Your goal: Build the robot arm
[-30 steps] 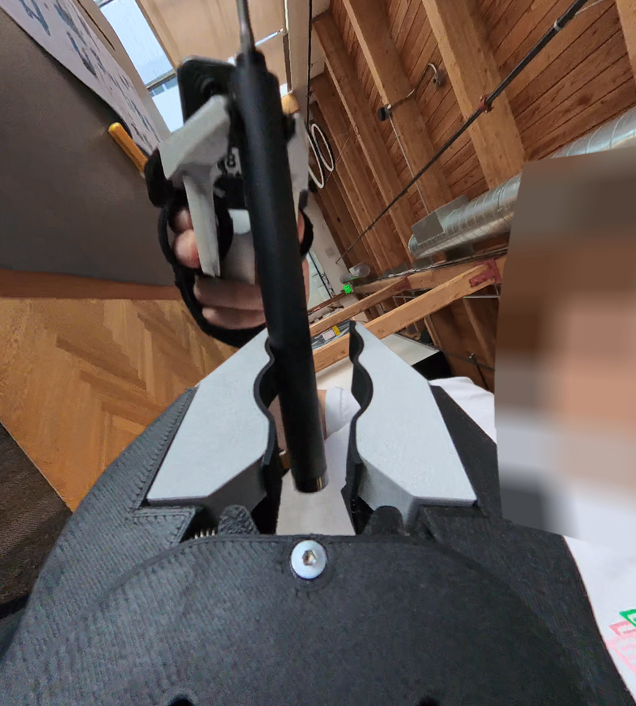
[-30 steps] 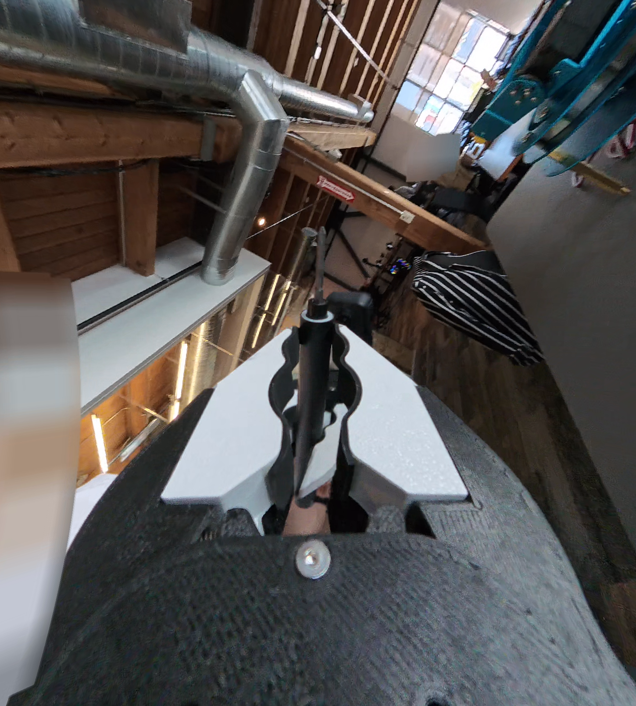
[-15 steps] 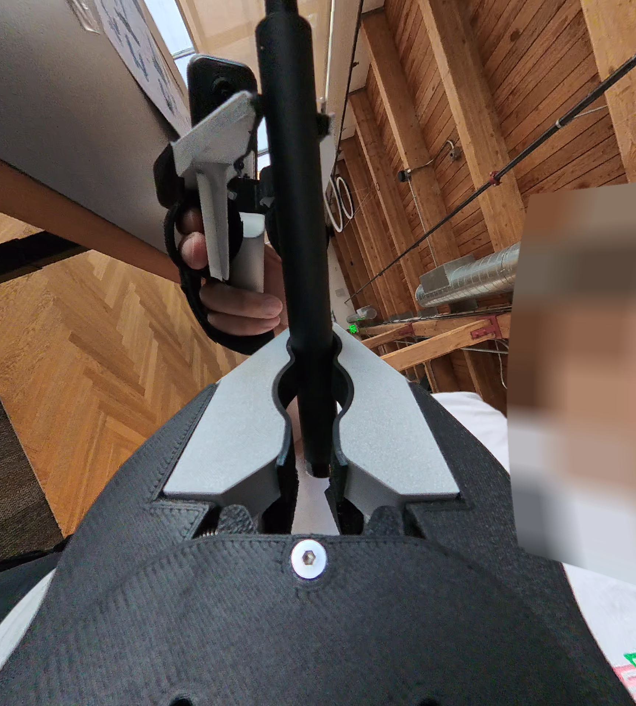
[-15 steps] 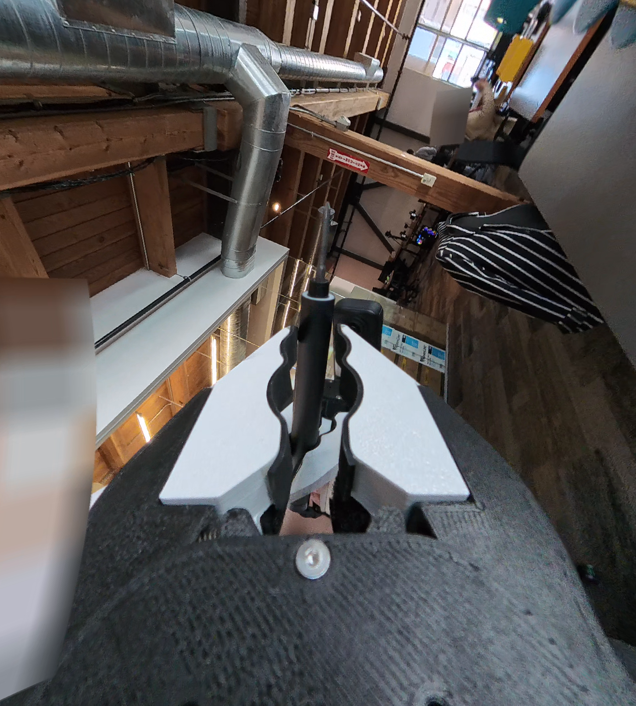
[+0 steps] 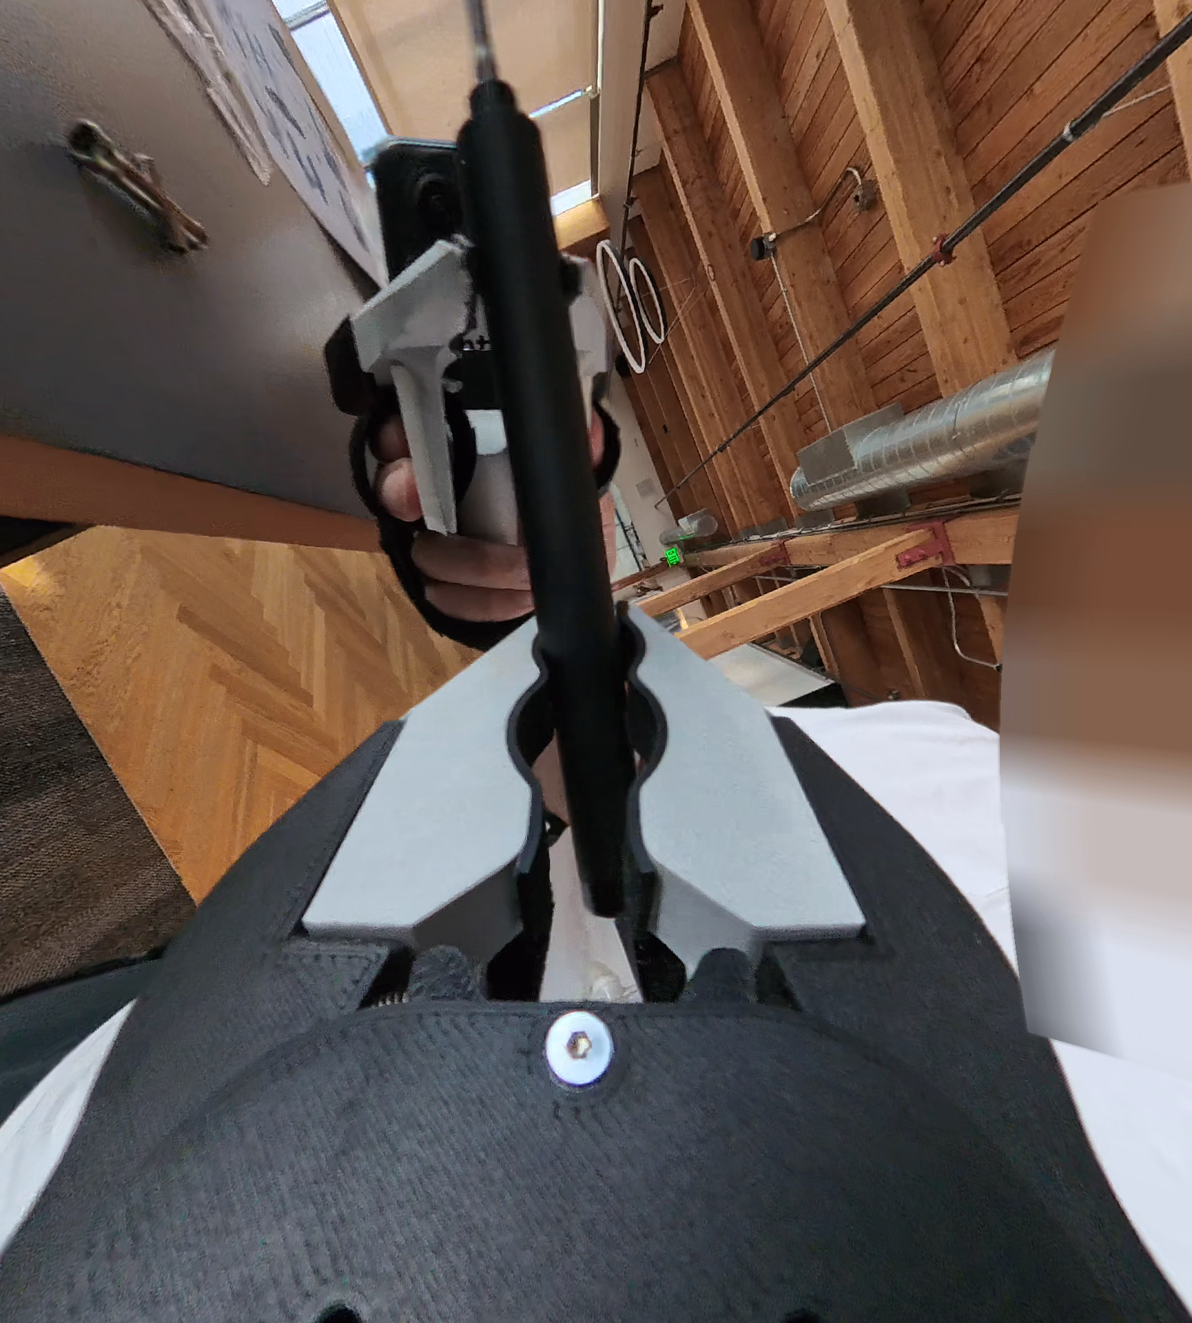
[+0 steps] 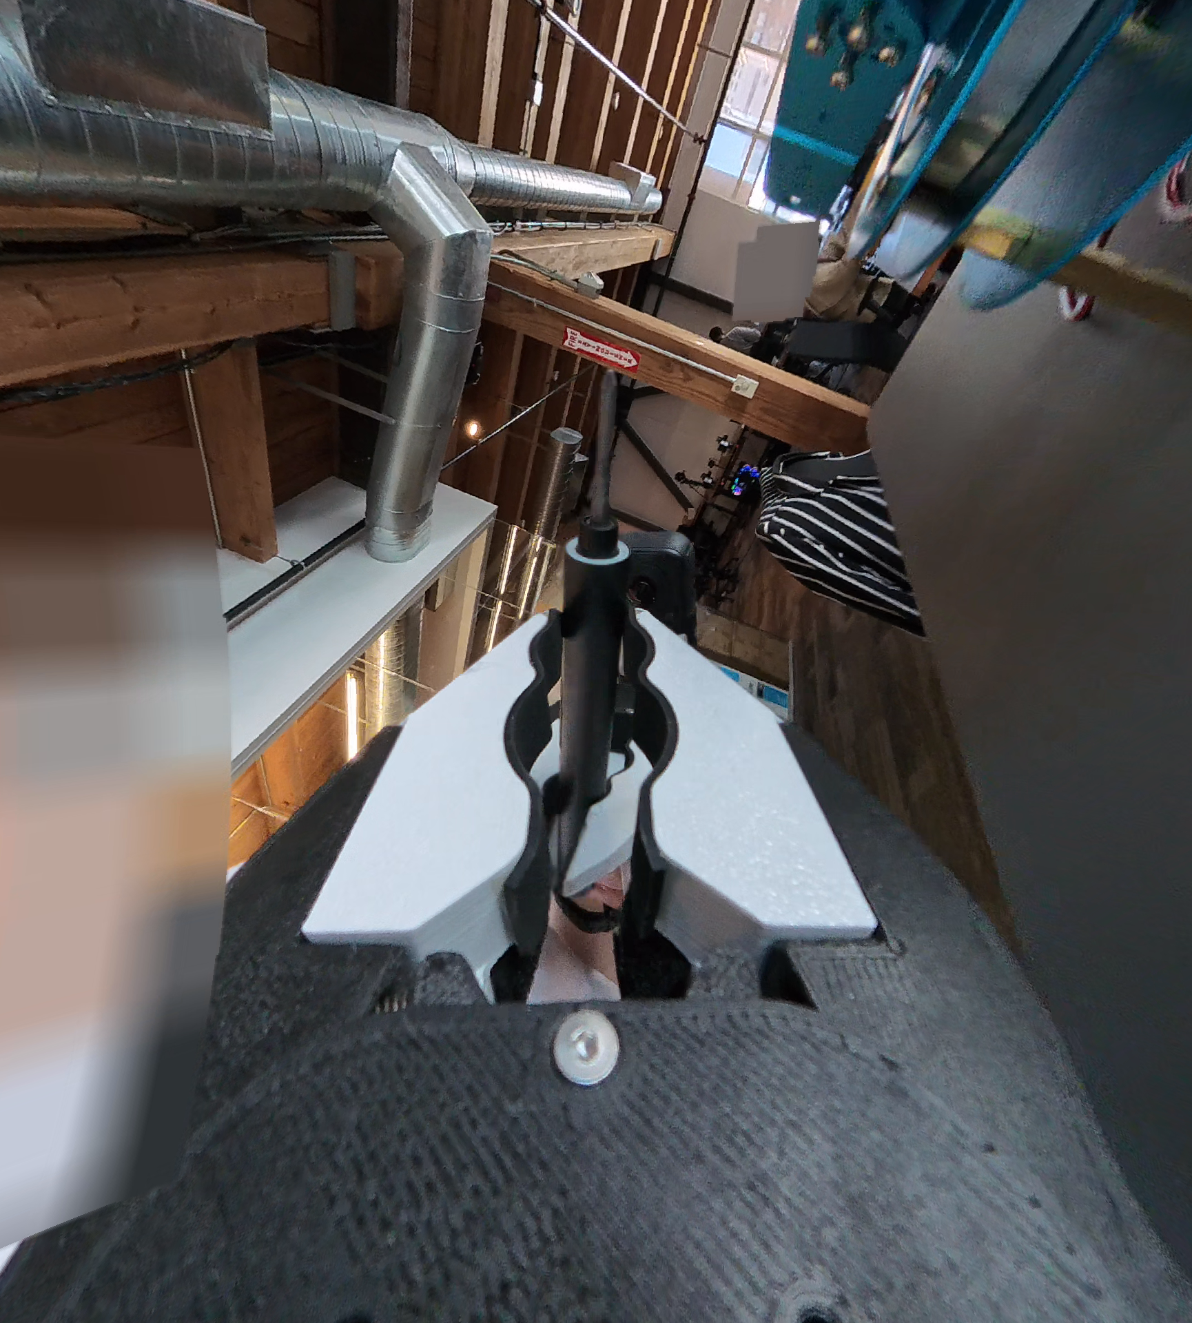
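Observation:
A black rod-shaped tool (image 5: pixel 550 444) with a thin metal tip runs between both grippers. My left gripper (image 5: pixel 582 633) is shut on its thick lower part, and the blunt end (image 5: pixel 604 895) sits between the grey fingers (image 5: pixel 450 809). The right gripper (image 5: pixel 486 343), held by a hand (image 5: pixel 478 573), shows farther up the same tool. In the right wrist view my right gripper (image 6: pixel 597 619) is shut on the tool (image 6: pixel 589 687). Its collar and thin tip (image 6: pixel 604 444) stick out past the fingertips. Part of the left gripper shows behind the jaws.
A grey tabletop (image 5: pixel 113 336) with a small metal object (image 5: pixel 128 186) is at the left, above a herringbone wood floor (image 5: pixel 221 680). A person in a white shirt (image 5: pixel 901 823) is close on the right. In the right wrist view are the tabletop (image 6: pixel 1080 680), teal objects (image 6: pixel 1008 107), striped fabric (image 6: pixel 836 530) and metal ducts (image 6: pixel 428 358).
The left jaws, open around the tool a second ago, have closed on it. Both views have swung, and the tabletop fills more of the right wrist view.

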